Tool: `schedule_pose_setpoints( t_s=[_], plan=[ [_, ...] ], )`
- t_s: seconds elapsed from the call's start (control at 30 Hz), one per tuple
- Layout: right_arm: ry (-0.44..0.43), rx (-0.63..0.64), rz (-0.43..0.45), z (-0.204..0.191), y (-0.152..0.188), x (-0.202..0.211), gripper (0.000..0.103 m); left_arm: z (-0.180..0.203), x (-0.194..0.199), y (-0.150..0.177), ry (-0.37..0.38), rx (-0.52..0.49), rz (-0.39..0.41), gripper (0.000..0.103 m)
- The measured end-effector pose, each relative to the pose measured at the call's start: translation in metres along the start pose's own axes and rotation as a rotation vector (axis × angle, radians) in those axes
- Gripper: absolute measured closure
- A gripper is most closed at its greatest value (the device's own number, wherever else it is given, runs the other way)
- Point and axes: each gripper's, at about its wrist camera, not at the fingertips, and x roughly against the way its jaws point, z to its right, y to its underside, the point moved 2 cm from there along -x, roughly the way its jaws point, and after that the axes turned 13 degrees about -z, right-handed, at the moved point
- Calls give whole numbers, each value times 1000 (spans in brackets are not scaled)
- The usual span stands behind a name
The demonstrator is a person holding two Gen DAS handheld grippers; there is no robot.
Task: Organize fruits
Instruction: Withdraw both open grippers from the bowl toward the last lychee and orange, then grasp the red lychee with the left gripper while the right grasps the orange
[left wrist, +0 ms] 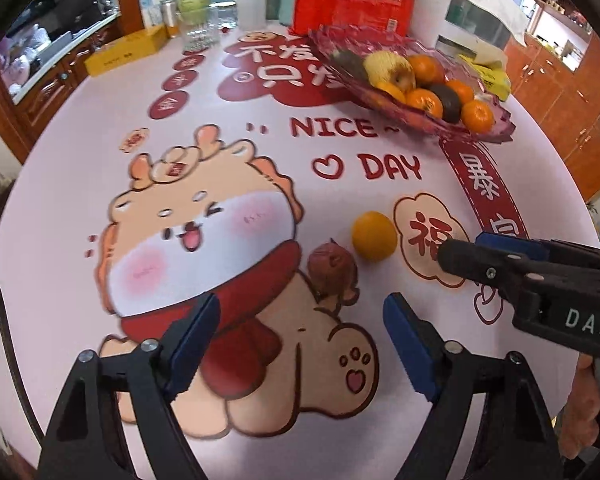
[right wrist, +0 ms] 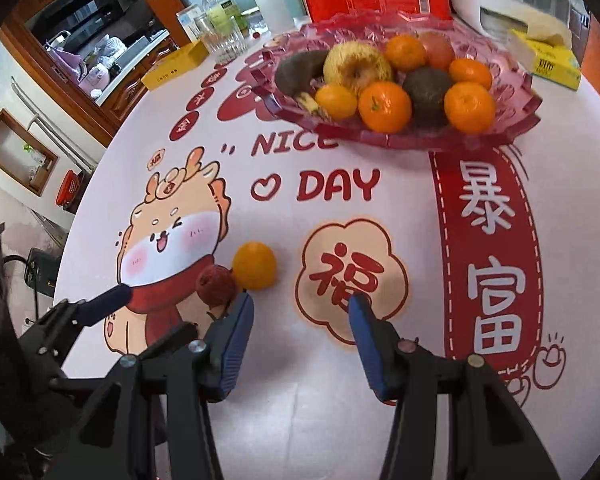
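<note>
Two loose fruits are seen on the printed tablecloth (left wrist: 80, 152): an orange (left wrist: 374, 236) and, just beside it, a small dark red fruit (left wrist: 332, 270) with a wrinkled skin; whether the two touch cannot be told. In the left wrist view the left gripper (left wrist: 300, 340) is held over the cloth with its jaws spread wide and nothing between them, and the red fruit lies just ahead of the gap, the orange a little further ahead and to the right. The right gripper (right wrist: 300, 336) is also held apart and empty; in its own view both fruits lie ahead and to the left, the red fruit close by its left finger (right wrist: 236, 336), the orange just beyond that finger's tip. From the left wrist view the right gripper is seen reaching in from the right, its tips near the orange. Farther back, a pink faceted fruit tray (right wrist: 516, 120) is filled with mandarins (right wrist: 386, 106), an apple (right wrist: 356, 64) and dark fruits.
</note>
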Motion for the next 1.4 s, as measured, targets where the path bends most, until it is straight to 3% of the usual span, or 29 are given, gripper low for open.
schedule_pose_setpoints(
  t_s=[0.1,0.17,0.23,0.4,0.53,1.03,1.17,1.4],
  plan=[
    [-9,4,-9,0,0,-5,53,4,-11,-4,4,-10,-9,31],
    [-12,13,-12,-1,-1,-7,53,5,-17,-7,16,-13,-22,45],
    [-17,20,-13,-4,-2,-8,53,5,-22,-10,31,-13,-29,50],
    [-28,33,-17,-10,-6,-13,53,0,-28,-16,75,-1,-19,51],
    [-31,25,-24,-12,-10,-20,53,-1,-30,-18,124,-14,-11,76],
    [3,47,-42,-38,-27,-50,53,-66,-16,-14,99,87,14,77],
    [50,55,-37,-43,-30,-53,71,-71,-9,-15,96,89,22,77],
    [51,55,-44,-44,-25,-43,72,-57,14,-23,92,44,49,77]
  ],
)
